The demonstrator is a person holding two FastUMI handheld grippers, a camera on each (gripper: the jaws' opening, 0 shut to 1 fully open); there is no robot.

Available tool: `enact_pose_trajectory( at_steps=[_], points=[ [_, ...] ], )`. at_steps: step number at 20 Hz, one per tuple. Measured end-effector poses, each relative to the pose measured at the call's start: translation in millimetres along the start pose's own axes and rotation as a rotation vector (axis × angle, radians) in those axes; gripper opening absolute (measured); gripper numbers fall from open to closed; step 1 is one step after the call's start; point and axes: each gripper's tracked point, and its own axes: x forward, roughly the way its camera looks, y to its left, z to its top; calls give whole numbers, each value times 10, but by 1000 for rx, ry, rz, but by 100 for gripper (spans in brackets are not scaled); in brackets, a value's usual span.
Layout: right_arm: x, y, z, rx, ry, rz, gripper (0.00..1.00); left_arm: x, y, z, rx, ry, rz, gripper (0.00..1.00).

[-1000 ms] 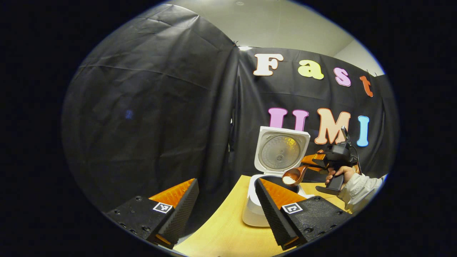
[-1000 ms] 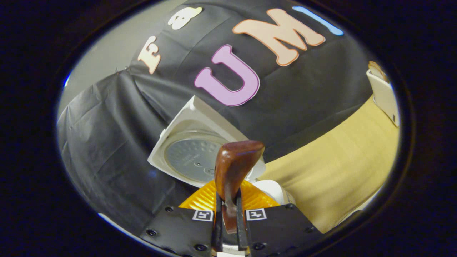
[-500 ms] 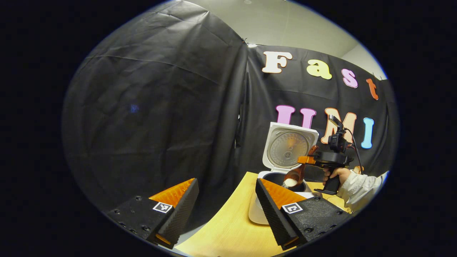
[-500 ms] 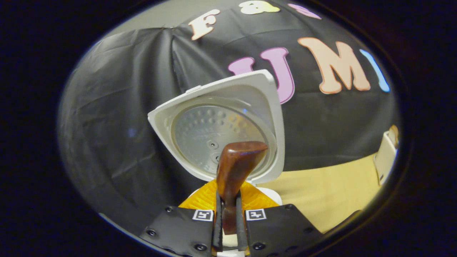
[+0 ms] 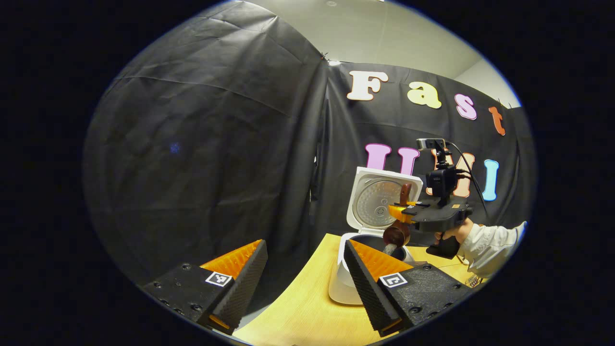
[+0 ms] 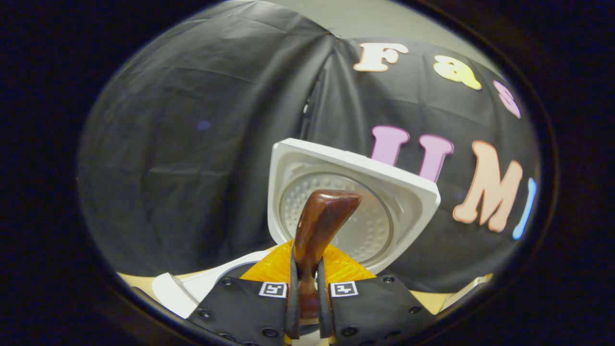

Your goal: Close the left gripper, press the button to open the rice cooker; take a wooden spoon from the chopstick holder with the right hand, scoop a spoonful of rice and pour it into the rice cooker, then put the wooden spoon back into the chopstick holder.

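The white rice cooker stands on the wooden table with its lid upright and open. Above its pot, a hand holds my right gripper shut on the handle of the brown wooden spoon. The spoon's bowl is tipped down and rice falls from it toward the pot. In the right gripper view the spoon handle stands up between the shut fingers of the right gripper, in front of the lid. My left gripper hangs open and holds nothing, nearer than the cooker.
A pale sleeve reaches in from the right behind the cooker. The cooker's white rim lies at the lower left in the right gripper view. Black cloth walls close the back and left. Bare table lies left of the cooker.
The right gripper has rolled over above the pot, turning the spoon from level to bowl-down, and the rice is spilling out. The left gripper stayed open and nearly still.
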Motion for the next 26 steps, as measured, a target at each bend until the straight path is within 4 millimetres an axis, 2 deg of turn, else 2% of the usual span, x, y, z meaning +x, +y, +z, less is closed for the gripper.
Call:
enact_pose_trajectory(
  at_steps=[3, 4, 5, 8, 12, 15, 17, 19, 22, 24, 25, 26],
  points=[
    [-173, 60, 234, -201, -85, -9, 17, -8, -16, 55, 11, -14, -18, 95],
    [-225, 82, 292, -241, -106, -8, 17, -14, -31, 72, 13, -18, -23, 92],
    [-245, 102, 305, -259, -119, -5, 17, -13, -61, 59, 14, -21, -27, 95],
    [-236, 88, 272, -174, -92, 24, 18, -32, -134, 119, 14, -30, -38, 95],
    [-247, -32, 272, 109, -43, 65, 19, -52, -197, 173, 30, -46, -54, 92],
    [-398, -229, 295, 274, -27, 70, 19, -28, -355, 246, 41, -54, -77, 95],
    [-507, -397, 270, 326, -25, 55, 18, 95, -580, 317, 50, -59, -95, 92],
    [-674, -593, 222, 369, -26, 32, 18, 173, -757, 377, 61, -64, -120, 95],
    [-1013, -995, 36, 415, -13, -33, 18, 239, -1002, 431, 71, -73, -164, 92],
    [-1229, -1300, -159, 446, 8, -89, 17, 247, -1136, 447, 75, -81, -193, 92],
    [-1334, -1455, -274, 461, 24, -120, 20, 257, -1206, 447, 75, -83, -206, 92],
    [-1437, -1604, -372, 477, 38, -151, 17, 273, -1294, 453, 74, -83, -220, 92]
  ],
)
